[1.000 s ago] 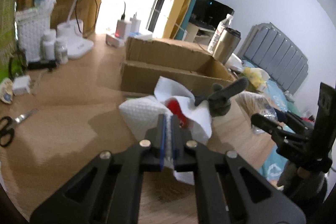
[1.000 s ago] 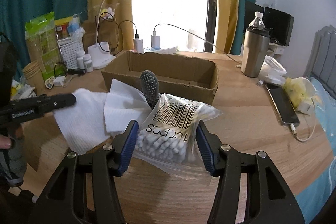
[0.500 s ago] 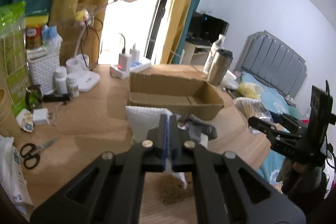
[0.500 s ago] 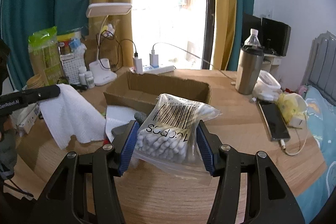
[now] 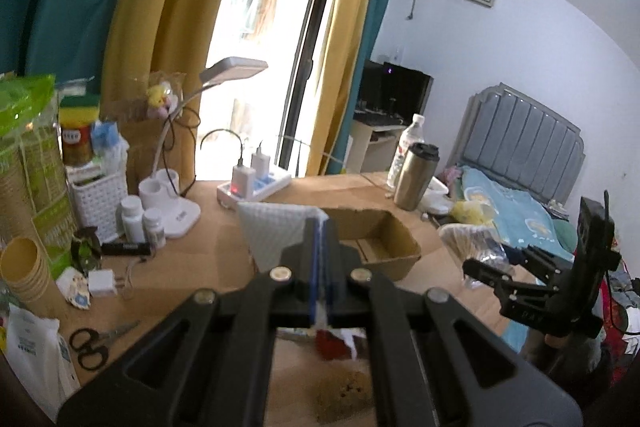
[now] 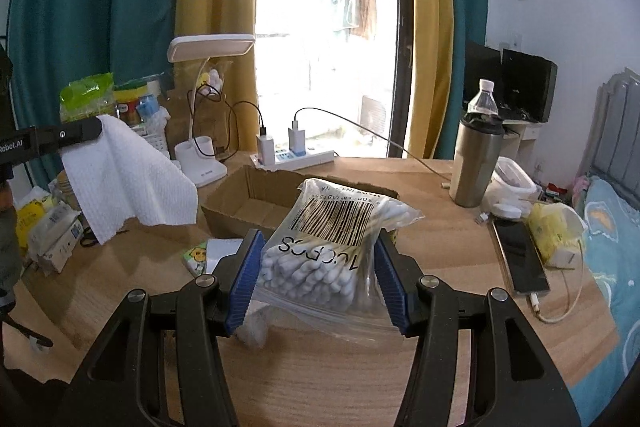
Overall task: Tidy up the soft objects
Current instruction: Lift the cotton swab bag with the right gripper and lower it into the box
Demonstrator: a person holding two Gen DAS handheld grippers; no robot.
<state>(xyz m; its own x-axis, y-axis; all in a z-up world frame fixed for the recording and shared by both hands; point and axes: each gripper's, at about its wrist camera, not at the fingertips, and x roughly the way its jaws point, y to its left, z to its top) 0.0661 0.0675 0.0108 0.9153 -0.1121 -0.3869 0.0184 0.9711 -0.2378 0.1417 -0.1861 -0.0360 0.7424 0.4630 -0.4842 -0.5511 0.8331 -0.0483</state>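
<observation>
My left gripper (image 5: 320, 227) is shut on a white paper towel (image 5: 276, 231) and holds it in the air; in the right wrist view the towel (image 6: 128, 179) hangs from that gripper (image 6: 94, 131) at the left, above the table. My right gripper (image 6: 316, 259) is shut on a clear bag of cotton swabs (image 6: 328, 251), lifted in front of the open cardboard box (image 6: 248, 203). The box also shows in the left wrist view (image 5: 384, 243), beyond the towel. A red item (image 5: 332, 343) and a brown sponge-like lump (image 5: 344, 395) lie on the table under the left gripper.
A desk lamp (image 6: 204, 107), power strip (image 6: 292, 157), steel tumbler (image 6: 476, 163), water bottle (image 6: 482, 101), phone (image 6: 520, 255) and yellow tissue pack (image 6: 556, 231) stand around the box. Scissors (image 5: 96, 343), pill bottles (image 5: 142, 221), paper cups (image 5: 26, 275) and a white basket (image 5: 98, 199) sit left. A bed (image 5: 516, 207) lies right.
My left gripper has risen with the paper towel, lifting it off the table and uncovering the things beneath. My right gripper has also risen, still holding the cotton swab bag.
</observation>
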